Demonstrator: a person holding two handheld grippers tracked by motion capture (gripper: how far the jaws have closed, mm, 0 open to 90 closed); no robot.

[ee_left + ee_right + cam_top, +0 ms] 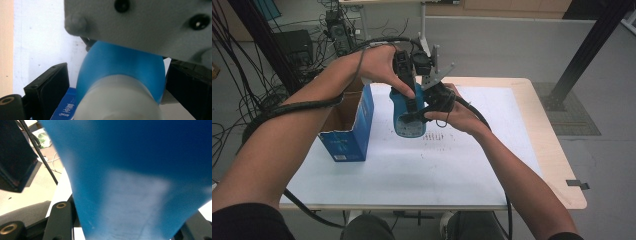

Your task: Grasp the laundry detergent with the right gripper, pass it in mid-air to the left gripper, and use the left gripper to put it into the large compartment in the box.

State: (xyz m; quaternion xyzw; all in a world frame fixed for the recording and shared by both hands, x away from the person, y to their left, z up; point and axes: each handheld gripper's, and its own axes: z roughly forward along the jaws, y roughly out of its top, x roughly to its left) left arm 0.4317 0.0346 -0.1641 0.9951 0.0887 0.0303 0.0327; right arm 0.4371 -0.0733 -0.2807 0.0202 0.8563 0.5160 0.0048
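Pinching a blue bottle [409, 116] from both sides, the two grippers meet above the table's [532, 125] far middle. The left gripper [411, 102] points down from a raised, bent wrist, its jaws against the bottle's upper part; the right gripper [432, 107] comes in level, jaws pressed onto the body. The bottle hangs upright, off the white mat [412, 165].

Up close, the left gripper view shows the bottle's [120, 65] white cap end between both jaws (the grey plate above belongs to the other gripper). The right gripper view looks along the bottle's [140, 170] blue wall.

An open blue box [349, 127] stands just left of the bottle, partly behind the left forearm [302, 120]; cables crowd the floor beyond.
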